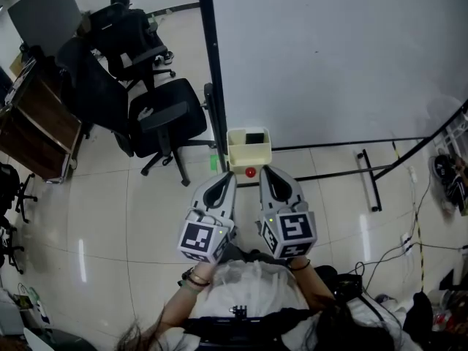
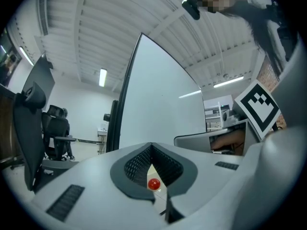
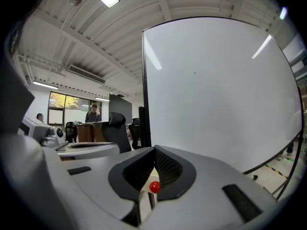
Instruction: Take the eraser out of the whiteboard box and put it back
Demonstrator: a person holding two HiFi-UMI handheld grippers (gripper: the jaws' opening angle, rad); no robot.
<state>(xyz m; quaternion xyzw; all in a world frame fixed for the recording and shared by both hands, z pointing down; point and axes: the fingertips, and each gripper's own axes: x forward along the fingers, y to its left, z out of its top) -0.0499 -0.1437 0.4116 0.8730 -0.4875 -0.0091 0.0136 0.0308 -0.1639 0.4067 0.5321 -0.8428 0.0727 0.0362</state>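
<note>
Two tools, jaws together, empty: left tool (image 1: pixel 229 174), right tool (image 1: pixel 266 169) just short of whiteboard box (image 1: pixel 235 156); eraser (image 1: pixel 254 138) inside, prob. pre-pick staging.

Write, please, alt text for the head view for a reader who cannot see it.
Seen from above, the person's left gripper and right gripper, both shut and empty, point at a cream box at the whiteboard's lower corner; a dark eraser lies inside it. Black office chairs stand at left.
</note>
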